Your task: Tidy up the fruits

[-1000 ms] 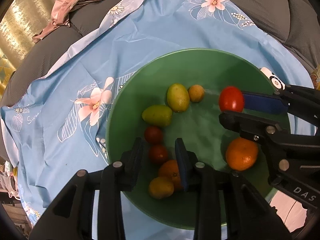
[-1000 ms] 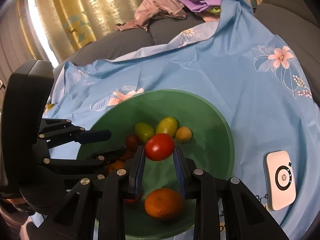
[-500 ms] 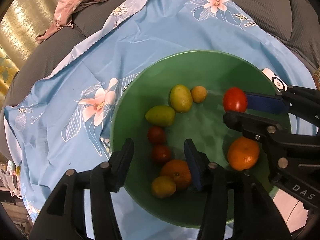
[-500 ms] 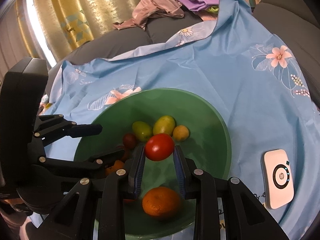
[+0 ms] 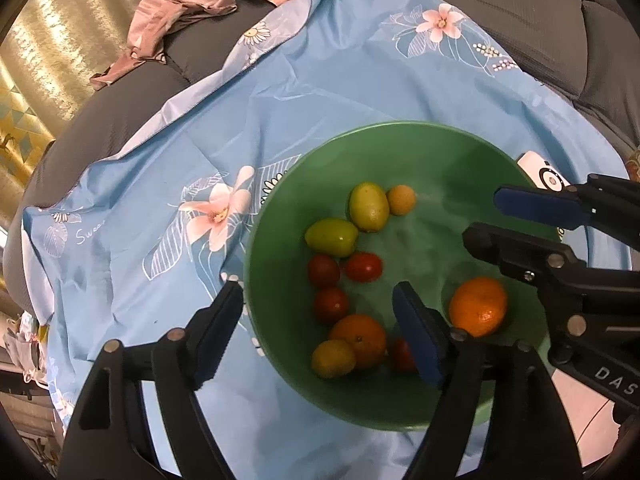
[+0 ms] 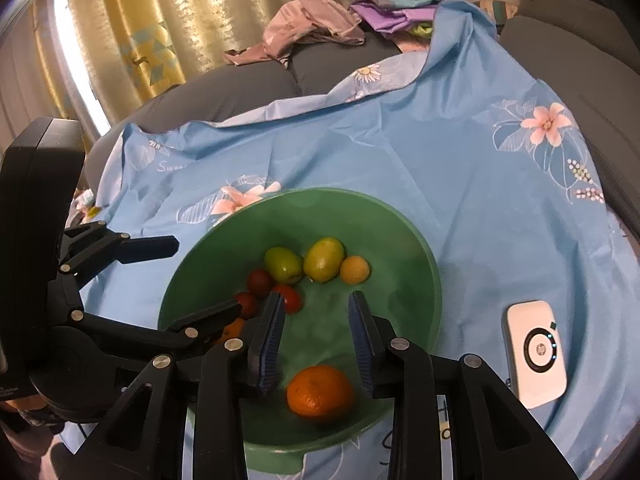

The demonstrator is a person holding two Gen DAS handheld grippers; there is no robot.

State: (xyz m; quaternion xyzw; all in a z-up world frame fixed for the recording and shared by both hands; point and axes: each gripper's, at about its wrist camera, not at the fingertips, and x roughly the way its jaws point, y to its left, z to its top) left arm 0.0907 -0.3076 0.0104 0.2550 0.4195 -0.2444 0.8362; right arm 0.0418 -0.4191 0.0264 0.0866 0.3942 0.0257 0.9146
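Observation:
A green bowl on a blue floral cloth holds several fruits: green ones, a small yellow one, red tomatoes and oranges. My left gripper is open wide and empty, straddling the bowl's left rim above the fruits. My right gripper is open and empty over the bowl's middle, above one orange.
A white pocket device lies on the cloth right of the bowl. Crumpled clothes lie on the grey sofa behind. Curtains hang at the back left.
My right gripper opened and let go of the red tomato, which now lies in the bowl beside the other tomatoes. My left gripper opened wider and pulled back.

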